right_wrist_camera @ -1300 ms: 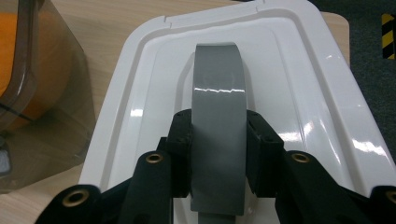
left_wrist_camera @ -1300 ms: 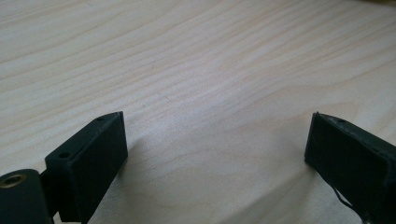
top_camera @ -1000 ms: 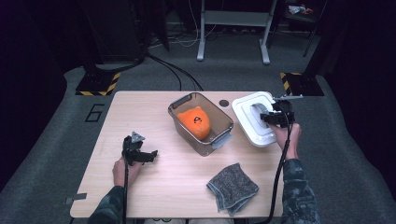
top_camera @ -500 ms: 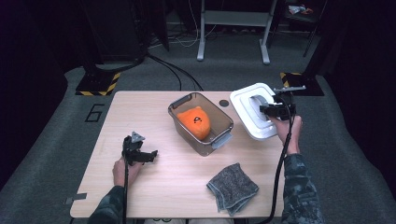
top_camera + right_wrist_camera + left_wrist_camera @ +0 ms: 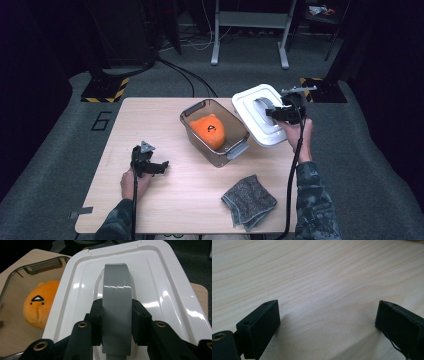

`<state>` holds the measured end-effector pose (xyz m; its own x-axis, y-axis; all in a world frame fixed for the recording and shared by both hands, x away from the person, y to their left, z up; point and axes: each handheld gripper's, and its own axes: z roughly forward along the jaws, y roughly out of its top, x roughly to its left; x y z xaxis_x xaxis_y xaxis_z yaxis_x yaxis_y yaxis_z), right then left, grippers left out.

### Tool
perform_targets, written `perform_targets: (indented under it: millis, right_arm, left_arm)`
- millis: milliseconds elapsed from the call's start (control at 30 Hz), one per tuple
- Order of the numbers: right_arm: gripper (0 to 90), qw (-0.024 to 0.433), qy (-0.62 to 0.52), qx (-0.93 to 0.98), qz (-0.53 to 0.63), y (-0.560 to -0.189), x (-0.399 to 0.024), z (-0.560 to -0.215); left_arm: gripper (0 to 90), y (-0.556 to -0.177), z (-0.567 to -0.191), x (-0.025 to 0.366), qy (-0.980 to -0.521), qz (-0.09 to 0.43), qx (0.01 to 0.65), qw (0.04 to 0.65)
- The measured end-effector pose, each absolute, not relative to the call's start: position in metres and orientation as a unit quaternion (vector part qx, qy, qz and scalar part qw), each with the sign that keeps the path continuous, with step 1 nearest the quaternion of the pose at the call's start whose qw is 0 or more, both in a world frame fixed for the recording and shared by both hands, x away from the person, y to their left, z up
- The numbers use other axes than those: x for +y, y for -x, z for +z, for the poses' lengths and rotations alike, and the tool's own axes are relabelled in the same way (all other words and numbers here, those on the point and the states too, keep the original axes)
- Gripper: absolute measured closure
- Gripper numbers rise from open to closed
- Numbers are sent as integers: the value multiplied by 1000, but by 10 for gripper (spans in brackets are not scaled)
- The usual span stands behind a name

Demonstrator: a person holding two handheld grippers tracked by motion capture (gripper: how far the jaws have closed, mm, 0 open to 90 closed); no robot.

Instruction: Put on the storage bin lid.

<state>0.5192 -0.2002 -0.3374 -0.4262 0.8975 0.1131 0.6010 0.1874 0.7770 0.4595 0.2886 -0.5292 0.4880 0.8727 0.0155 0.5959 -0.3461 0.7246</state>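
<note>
Right gripper view showed the right gripper (image 5: 117,322) clamped on the grey handle (image 5: 117,292) of the white lid (image 5: 170,295), held tilted at right of centre in the high view, beside the bin (image 5: 197,112) with the orange toy (image 5: 210,132). Gripped by that narrow handle alone, the lid could have swung or slipped, caught the bin's rim and shoved it, or landed askew. At lower left, the left gripper (image 5: 327,322) rested with jaws apart on the table (image 5: 317,272), too far off to steady the bin.

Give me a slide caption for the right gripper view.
Right gripper clamps the white lid's grey handle beside the orange plush.
</note>
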Motion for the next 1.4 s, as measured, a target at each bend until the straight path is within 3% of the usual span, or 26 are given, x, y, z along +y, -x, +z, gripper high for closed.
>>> perform_targets:
  millis: [1400]
  right_arm:
    - [665, 114, -427, 793, 419, -531, -90, -354]
  left_arm:
    - [53, -459, -529, 289, -794, 205, 462, 336]
